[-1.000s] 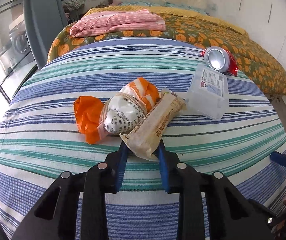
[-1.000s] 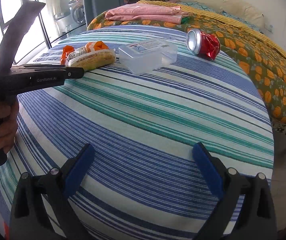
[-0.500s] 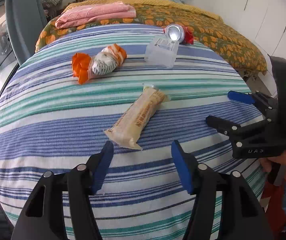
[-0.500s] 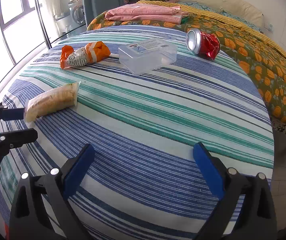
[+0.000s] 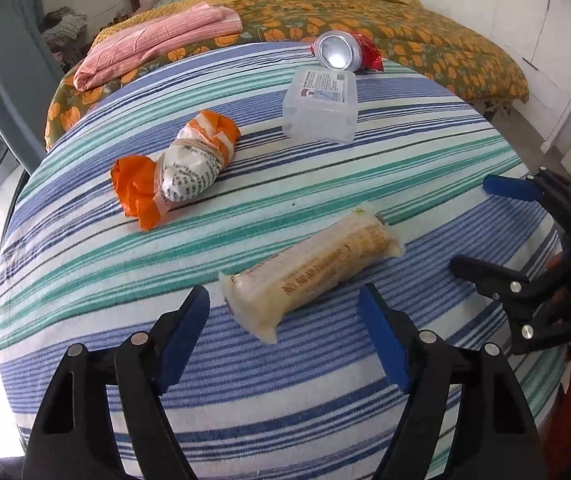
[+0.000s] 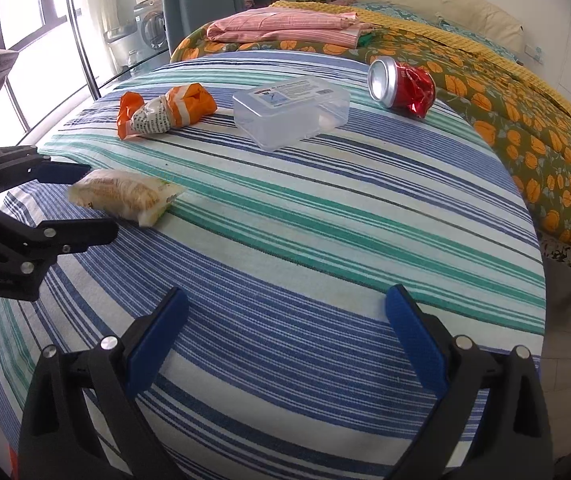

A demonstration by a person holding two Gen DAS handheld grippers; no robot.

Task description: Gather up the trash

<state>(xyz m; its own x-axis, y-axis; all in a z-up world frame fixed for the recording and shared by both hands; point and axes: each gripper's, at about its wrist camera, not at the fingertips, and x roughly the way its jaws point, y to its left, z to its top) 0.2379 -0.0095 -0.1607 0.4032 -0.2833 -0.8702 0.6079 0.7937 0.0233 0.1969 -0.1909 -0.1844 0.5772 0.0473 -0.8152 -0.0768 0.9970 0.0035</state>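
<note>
Print on the clear box (image 6: 291, 111) label and on the pale wrapper (image 5: 313, 270) is too small to read. At the right edge of the left wrist view, the right gripper (image 5: 481, 228) is cut off, and the hand (image 5: 557, 280) holding it shows only as slivers behind the frame. At the left edge of the right wrist view, the left gripper (image 6: 85, 204) body is likewise cropped.

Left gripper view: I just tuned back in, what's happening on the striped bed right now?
The left gripper has just been opening and nothing is gripped; the beige snack packet lies loose on the striped sheet just ahead of it. The right gripper hangs open over bare sheet. The orange wrapper bundle, clear plastic box and crushed red can lie farther back, untouched.
</note>
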